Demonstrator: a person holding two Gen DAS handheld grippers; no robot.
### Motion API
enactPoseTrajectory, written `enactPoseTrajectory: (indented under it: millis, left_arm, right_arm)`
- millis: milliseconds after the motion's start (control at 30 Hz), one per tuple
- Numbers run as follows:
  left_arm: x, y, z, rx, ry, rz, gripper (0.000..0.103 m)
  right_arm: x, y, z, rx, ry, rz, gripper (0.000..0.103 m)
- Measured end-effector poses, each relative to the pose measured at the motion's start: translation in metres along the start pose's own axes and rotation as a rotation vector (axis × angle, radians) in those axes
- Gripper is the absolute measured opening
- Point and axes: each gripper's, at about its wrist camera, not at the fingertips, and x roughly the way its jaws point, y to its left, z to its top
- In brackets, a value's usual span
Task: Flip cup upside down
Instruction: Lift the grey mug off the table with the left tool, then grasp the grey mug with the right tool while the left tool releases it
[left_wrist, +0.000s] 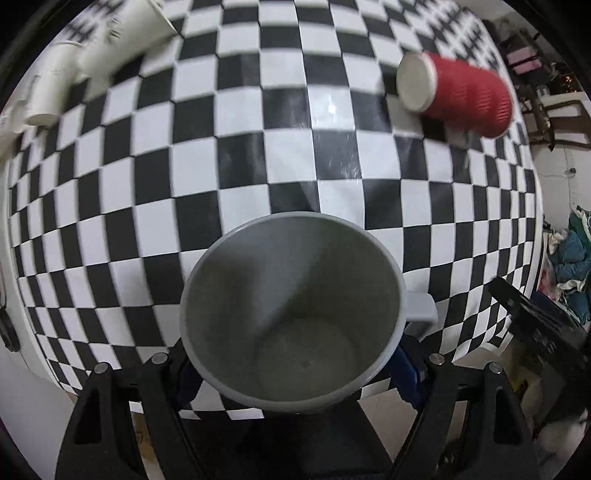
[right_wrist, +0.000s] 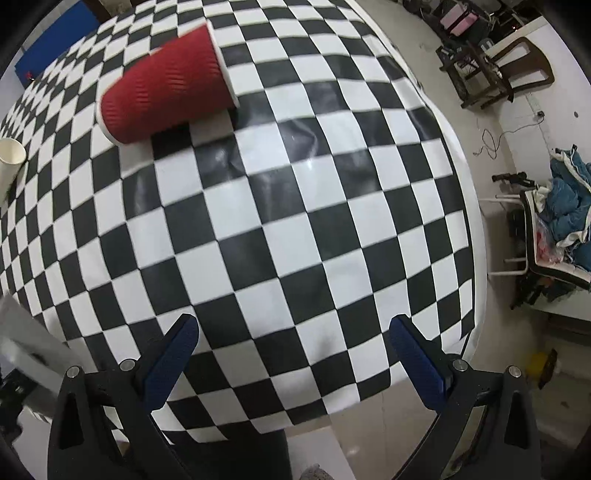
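A grey mug (left_wrist: 291, 314) with a handle on its right fills the lower middle of the left wrist view. Its open mouth faces the camera and its inside is empty. My left gripper (left_wrist: 291, 373) is shut on the mug and holds it above the checkered table (left_wrist: 258, 155). My right gripper (right_wrist: 293, 354) is open and empty above the near edge of the table (right_wrist: 295, 221). Its blue pads (right_wrist: 170, 358) stand wide apart.
A red ribbed paper cup (left_wrist: 461, 96) lies on its side at the far right; it also shows in the right wrist view (right_wrist: 166, 96). White paper cups (left_wrist: 92, 55) lie at the far left. A chair with clothes (right_wrist: 561, 221) stands beyond the table's right edge.
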Motion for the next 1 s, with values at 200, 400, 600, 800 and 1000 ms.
enactPoseTrajectory:
  millis: [200, 400, 600, 800, 1000]
  left_arm:
    - [0.017, -0.017, 0.029, -0.018, 0.04, 0.052, 0.082]
    - [0.031, -0.034, 0.039, 0.003, 0.075, 0.089, 0.082]
    - [0.028, -0.048, 0.034, 0.003, 0.052, 0.101, 0.088]
    - [0.021, -0.05, 0.028, 0.001, 0.015, 0.096, 0.098]
    - [-0.017, -0.048, 0.019, -0.026, -0.057, 0.104, 0.098]
  right_arm:
    - [-0.001, -0.014, 0.002, 0.031, -0.001, -0.005, 0.103]
    - [-0.003, -0.018, 0.002, 0.036, -0.008, -0.006, 0.103]
    - [0.0, -0.018, -0.001, 0.038, -0.004, 0.001, 0.103]
    - [-0.001, -0.019, -0.004, 0.043, -0.007, 0.007, 0.103]
    - [-0.012, -0.019, -0.007, 0.051, -0.029, 0.039, 0.103]
